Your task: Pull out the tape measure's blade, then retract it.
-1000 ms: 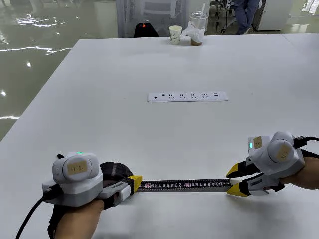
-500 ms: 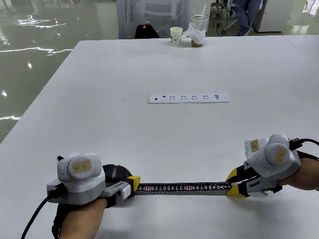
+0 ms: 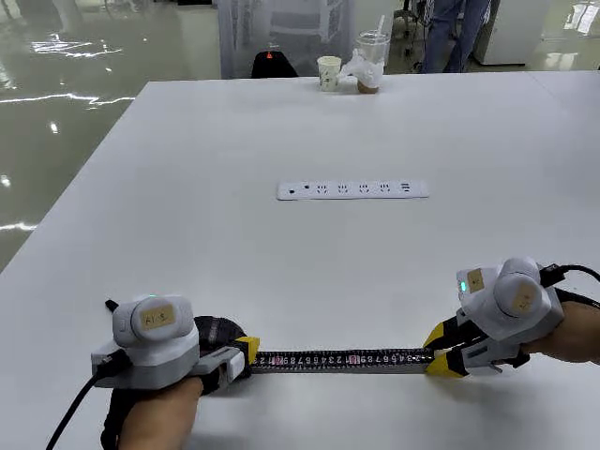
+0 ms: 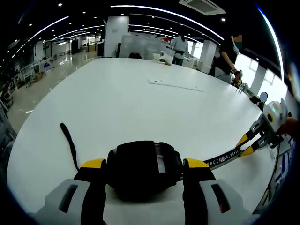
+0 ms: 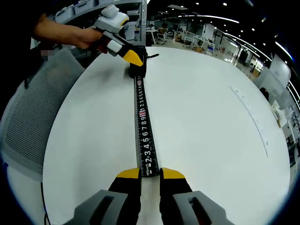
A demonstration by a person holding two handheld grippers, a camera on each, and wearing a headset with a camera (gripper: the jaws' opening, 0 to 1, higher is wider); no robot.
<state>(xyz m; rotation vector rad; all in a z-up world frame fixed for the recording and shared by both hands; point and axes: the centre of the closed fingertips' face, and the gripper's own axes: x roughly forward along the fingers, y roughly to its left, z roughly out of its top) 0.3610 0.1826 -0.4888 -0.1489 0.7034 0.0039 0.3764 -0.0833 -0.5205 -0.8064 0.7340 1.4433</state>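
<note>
The black tape measure case rests on the white table at the near left, and my left gripper is shut on it. In the left gripper view the case sits between the yellow-tipped jaws of the left gripper. The dark numbered blade lies drawn out flat to the right. My right gripper is shut on its end. In the right gripper view the blade runs from my right gripper to the case.
A white power strip lies mid-table. A paper cup and a clear cup stand at the far edge, with a person beyond. The case's black wrist strap trails on the table.
The head camera has shifted a little. Both grippers keep their hold, and the drawn-out blade spans about the same length.
</note>
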